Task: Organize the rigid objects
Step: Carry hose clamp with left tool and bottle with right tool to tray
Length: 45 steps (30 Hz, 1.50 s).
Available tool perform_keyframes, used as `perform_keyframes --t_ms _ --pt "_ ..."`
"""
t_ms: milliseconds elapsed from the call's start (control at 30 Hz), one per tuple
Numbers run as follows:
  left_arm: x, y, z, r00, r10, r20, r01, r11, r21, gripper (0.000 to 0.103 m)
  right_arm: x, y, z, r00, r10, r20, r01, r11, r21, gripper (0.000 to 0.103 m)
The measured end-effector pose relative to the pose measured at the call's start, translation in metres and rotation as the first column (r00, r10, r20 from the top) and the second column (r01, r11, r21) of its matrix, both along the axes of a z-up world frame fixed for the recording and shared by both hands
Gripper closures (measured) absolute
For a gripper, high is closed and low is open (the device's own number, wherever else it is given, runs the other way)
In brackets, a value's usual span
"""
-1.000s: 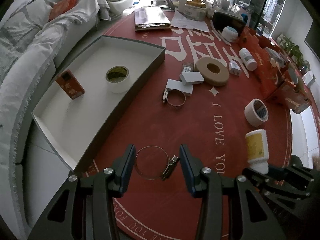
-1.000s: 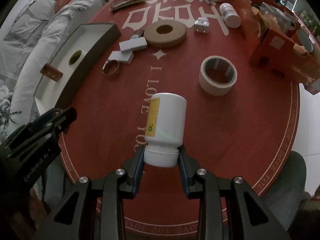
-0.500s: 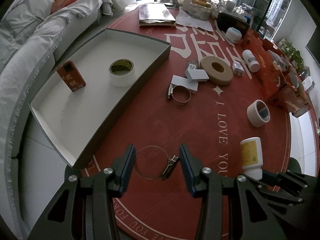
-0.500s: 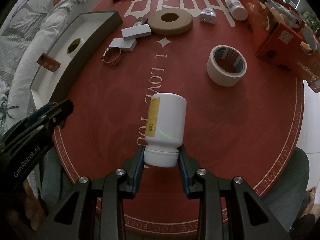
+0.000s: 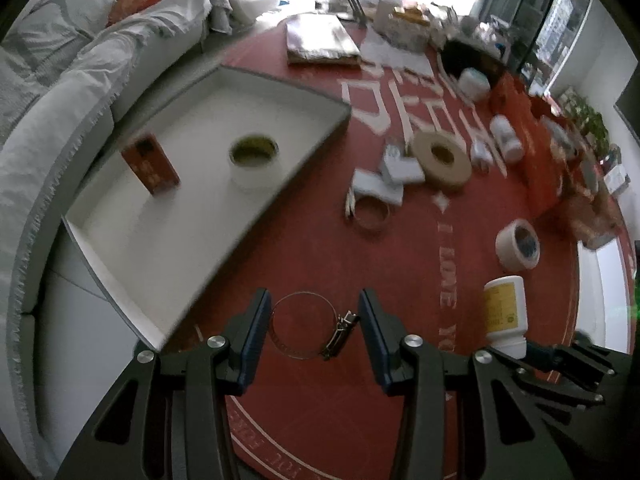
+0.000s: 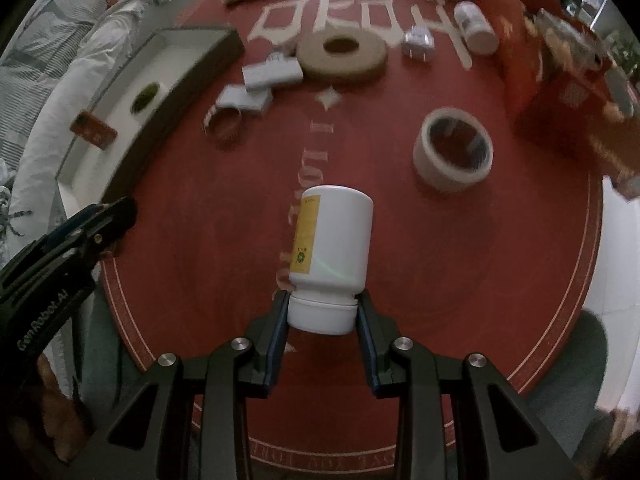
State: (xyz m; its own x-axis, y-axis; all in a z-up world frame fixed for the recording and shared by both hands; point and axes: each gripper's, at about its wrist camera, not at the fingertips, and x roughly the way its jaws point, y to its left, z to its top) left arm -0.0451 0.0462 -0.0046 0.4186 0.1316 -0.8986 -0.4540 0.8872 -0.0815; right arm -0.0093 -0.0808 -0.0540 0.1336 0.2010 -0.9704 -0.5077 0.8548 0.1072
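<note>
Left wrist view: the left tongs (image 5: 311, 326) grip a hose clamp (image 5: 308, 326) over the red counter (image 5: 304, 248), near the tray (image 5: 320, 136); far clutter blurs. Right wrist view: the right tongs (image 6: 322, 312) clamp a white bottle (image 6: 332, 240) by its cap, yellow label unreadable; "I LOVE" shows partly behind it.

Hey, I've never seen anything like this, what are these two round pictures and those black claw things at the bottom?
Those are handheld grippers, one in each of a person's hands, each carrying a wide-angle camera looking along its jaws. One picture is from the left gripper, whose jaws grip a metal hose clamp above the red round table. The other is from the right gripper, whose jaws pinch the cap of a white bottle. On the table lie a white tray holding a tape roll and a small red box, plus another tape roll and a flat tan ring.
</note>
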Motion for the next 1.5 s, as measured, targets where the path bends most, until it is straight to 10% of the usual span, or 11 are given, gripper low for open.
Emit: perform_keyframes --t_ms 400,600,1100,1500 --pt "0.02 0.105 0.137 0.944 0.199 0.263 -0.219 0.974 0.049 0.055 0.063 0.085 0.133 0.977 0.045 0.208 -0.092 0.97 0.225 0.069" --pt "0.031 0.158 0.147 0.914 0.302 0.273 -0.332 0.941 0.071 0.055 0.084 0.152 0.177 0.956 0.101 0.275 -0.181 0.941 0.285 0.069" --pt "0.078 0.188 0.037 0.942 0.329 0.06 -0.334 0.938 0.094 0.055 0.095 0.239 0.063 0.975 0.205 0.083 -0.214 0.969 0.125 0.069" --pt "0.089 0.193 0.012 0.949 0.316 0.014 -0.316 0.946 0.075 0.055 0.101 0.244 0.041 0.976 0.212 0.054 -0.215 0.974 0.076 0.069"
